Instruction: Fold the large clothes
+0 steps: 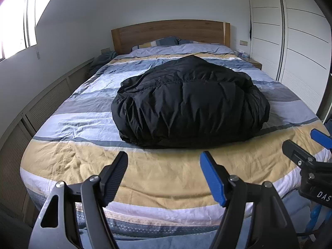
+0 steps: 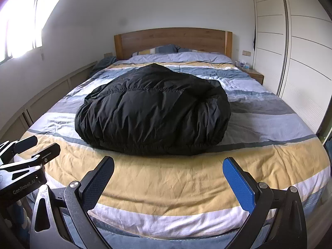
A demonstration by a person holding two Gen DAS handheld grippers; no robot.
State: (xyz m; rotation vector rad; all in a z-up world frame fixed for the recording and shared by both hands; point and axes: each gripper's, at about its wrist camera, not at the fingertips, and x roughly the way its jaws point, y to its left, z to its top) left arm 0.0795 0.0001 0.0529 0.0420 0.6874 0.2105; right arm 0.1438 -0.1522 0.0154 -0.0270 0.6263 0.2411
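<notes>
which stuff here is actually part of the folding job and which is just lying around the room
Part of the job:
- black puffy jacket, bundled on the striped bedspread
- left gripper, open, empty
- right gripper, open, empty

Just lying about:
- pillows by the headboard
- small items on the nightstand
- dark cloth beside the bed
- wardrobe
</notes>
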